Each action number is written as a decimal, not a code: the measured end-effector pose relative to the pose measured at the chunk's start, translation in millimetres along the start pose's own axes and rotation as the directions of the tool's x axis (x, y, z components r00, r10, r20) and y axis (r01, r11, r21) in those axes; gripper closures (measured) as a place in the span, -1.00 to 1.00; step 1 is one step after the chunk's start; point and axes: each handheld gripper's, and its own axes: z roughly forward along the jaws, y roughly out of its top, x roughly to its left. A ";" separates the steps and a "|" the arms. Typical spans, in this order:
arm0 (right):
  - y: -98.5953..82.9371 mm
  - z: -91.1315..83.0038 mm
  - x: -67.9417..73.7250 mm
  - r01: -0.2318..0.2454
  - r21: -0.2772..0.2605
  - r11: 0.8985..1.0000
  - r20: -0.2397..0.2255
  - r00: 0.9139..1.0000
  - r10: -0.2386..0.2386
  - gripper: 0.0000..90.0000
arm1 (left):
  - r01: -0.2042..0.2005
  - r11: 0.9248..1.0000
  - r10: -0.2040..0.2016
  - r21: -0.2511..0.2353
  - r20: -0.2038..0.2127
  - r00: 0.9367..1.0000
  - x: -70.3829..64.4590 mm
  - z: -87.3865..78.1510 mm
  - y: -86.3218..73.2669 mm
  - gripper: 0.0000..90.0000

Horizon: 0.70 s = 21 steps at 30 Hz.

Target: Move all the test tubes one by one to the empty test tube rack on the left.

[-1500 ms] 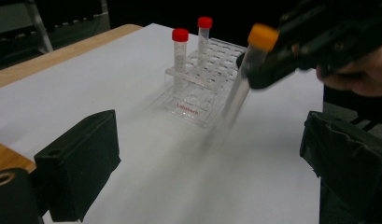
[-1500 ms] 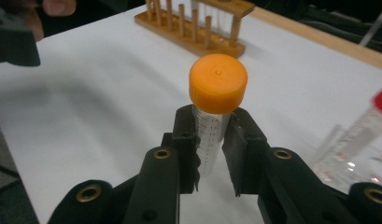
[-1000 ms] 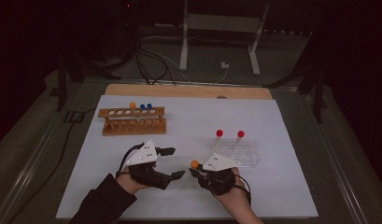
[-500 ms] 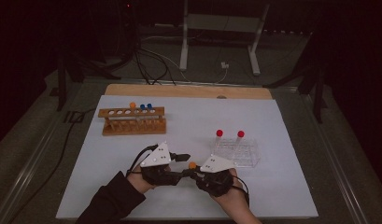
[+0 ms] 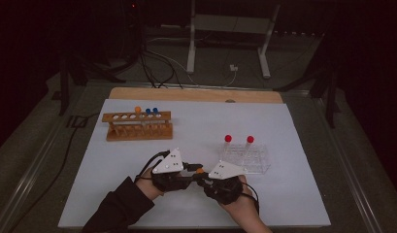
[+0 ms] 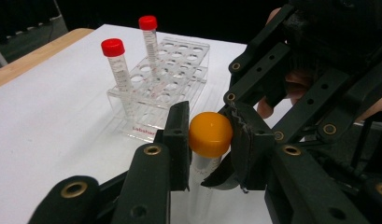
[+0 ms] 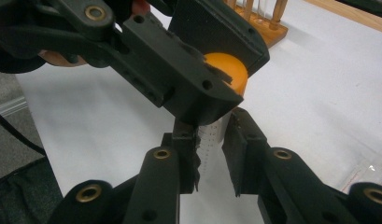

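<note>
1. The left claw (image 6: 208,144) is being kept closed on the orange cap (image 6: 210,134) of a clear tube (image 6: 200,186), while the right claw (image 7: 210,156) is being closed around the tube's clear body (image 7: 211,135) just below that cap, as seen in the right gripper view.
2. The tube is being held upright between both claws above the white surface (image 5: 196,126), near its front edge, with the clear rack (image 5: 247,158) just beside the right claw and the wooden rack (image 5: 138,125) well apart at the back left.
3. A slip is being risked: the cap is being pinched at its rounded sides, so it could pop free or unscrew if the claws are pulled apart unevenly.
4. Twisting between the two grips could tilt the tube or crack it, and the two red-capped tubes (image 6: 115,65) in the clear rack could be knocked if the handover is swung sideways.
5. Compared with a second ago, the claws are being held together at the tube; then they were apart, with the left claw farther left.
</note>
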 end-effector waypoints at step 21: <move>-1.4 -11.8 -8.3 -0.053 -0.096 0.994 0.011 0.998 0.054 -0.03 | 0.016 1.000 -0.014 0.019 -0.085 0.996 11.9 -31.2 -7.1 0.60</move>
